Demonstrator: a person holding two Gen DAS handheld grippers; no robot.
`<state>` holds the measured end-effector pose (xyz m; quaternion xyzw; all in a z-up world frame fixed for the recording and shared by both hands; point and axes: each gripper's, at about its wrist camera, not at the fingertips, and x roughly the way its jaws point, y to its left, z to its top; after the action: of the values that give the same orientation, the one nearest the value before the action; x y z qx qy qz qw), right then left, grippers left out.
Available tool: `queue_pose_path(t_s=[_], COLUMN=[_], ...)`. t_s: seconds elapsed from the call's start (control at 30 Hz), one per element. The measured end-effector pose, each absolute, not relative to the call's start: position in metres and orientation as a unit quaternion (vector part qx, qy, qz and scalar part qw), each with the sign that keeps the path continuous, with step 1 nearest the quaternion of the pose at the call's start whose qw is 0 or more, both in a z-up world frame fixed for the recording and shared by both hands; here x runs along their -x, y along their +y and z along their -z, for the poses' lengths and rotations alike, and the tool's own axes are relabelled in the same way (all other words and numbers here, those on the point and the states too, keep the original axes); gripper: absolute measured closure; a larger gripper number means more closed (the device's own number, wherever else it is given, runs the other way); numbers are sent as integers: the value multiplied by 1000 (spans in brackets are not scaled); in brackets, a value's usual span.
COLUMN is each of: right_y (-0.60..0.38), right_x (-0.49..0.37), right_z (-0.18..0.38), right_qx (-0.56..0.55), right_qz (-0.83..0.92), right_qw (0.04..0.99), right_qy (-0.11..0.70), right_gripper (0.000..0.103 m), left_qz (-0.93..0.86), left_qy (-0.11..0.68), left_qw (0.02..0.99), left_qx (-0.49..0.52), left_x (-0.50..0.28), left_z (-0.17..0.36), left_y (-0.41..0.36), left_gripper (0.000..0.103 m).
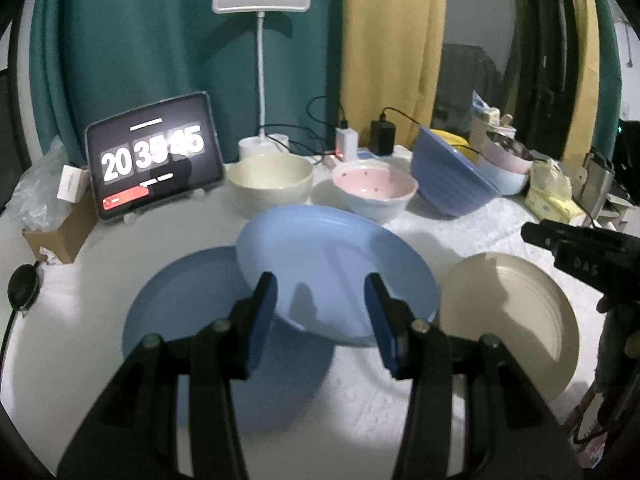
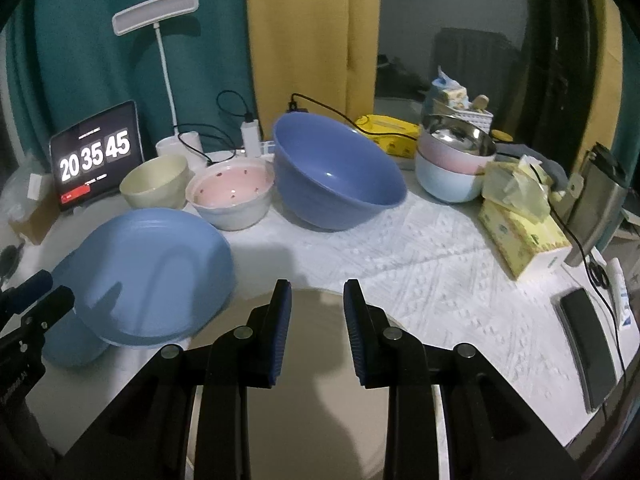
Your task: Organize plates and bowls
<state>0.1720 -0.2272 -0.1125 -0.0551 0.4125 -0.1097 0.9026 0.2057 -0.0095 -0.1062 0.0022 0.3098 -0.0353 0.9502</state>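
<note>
Two blue plates (image 1: 336, 276), a beige plate (image 1: 508, 316), and a pink, red-speckled bowl (image 1: 374, 190).

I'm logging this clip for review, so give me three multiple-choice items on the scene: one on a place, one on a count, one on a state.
1. Where does the cream bowl stand?
A. beside the tablet
B. on the tissue box
C. inside the big blue bowl

2. How many blue plates show in the left wrist view?
A. one
B. two
C. four

3. How is the upper blue plate lying?
A. flat on the table
B. tilted, over the lower blue plate
C. upside down in a bowl

Key: 1 A, it sits just right of the tablet. 2 B, the upper one overlaps the lower blue plate. 3 B, one side sits raised between the open fingers of the left hand-held gripper.
</note>
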Motion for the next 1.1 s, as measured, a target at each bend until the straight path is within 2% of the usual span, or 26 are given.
queue_pose_path(t_s=[0.57,1.1], right_y=[-205,-193], right_x=[-208,-242], right_z=[125,166], right_qx=[62,45], right_qz=[80,44], right_qw=[898,877], right_qy=[427,476], right_gripper=[74,74], left_qz=[-3,-19], left_qy=[317,345], left_qw=[948,938], left_qx=[20,24], left_x=[-231,-259], left_z=[112,131], left_y=[27,39], left_gripper=[56,53])
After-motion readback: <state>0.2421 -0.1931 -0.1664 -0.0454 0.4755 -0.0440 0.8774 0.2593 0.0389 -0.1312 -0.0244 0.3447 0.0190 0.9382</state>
